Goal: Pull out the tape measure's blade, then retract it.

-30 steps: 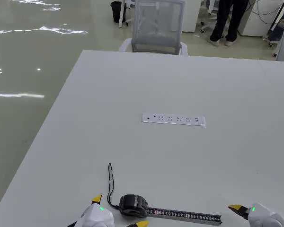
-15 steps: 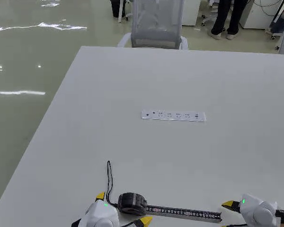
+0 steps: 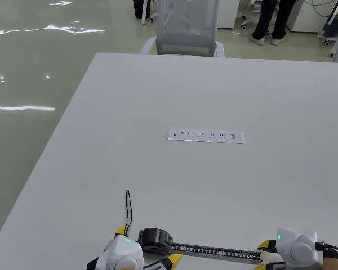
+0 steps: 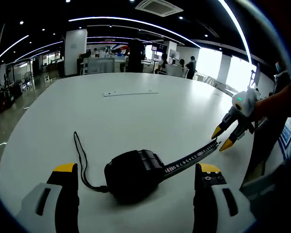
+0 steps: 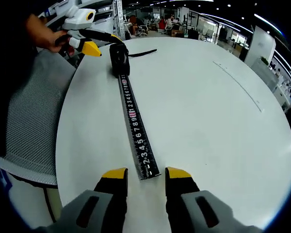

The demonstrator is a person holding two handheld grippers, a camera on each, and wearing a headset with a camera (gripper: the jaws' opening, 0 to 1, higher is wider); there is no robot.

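A black tape measure (image 3: 155, 240) lies near the table's front edge, its blade (image 3: 217, 252) drawn out to the right and flat on the white table (image 3: 158, 95). My left gripper (image 3: 148, 245) is open, its yellow-tipped jaws standing either side of the case (image 4: 134, 174) without pressing it. A black wrist cord (image 3: 128, 208) trails from the case. My right gripper (image 3: 263, 256) is open at the blade's end (image 5: 148, 171), which lies between the jaws (image 5: 146, 174). The right gripper (image 4: 221, 139) also shows in the left gripper view, the left one (image 5: 103, 43) in the right gripper view.
A white power strip (image 3: 205, 136) is set flat in the middle of the table. A grey mesh chair (image 3: 187, 28) stands at the far edge, with a person (image 3: 270, 19) on the floor beyond. The table's left edge (image 3: 50, 140) runs diagonally beside a shiny floor.
My right gripper has moved left until its jaws flank the blade's end. My left gripper has edged forward around the case. The tape has stayed in place.
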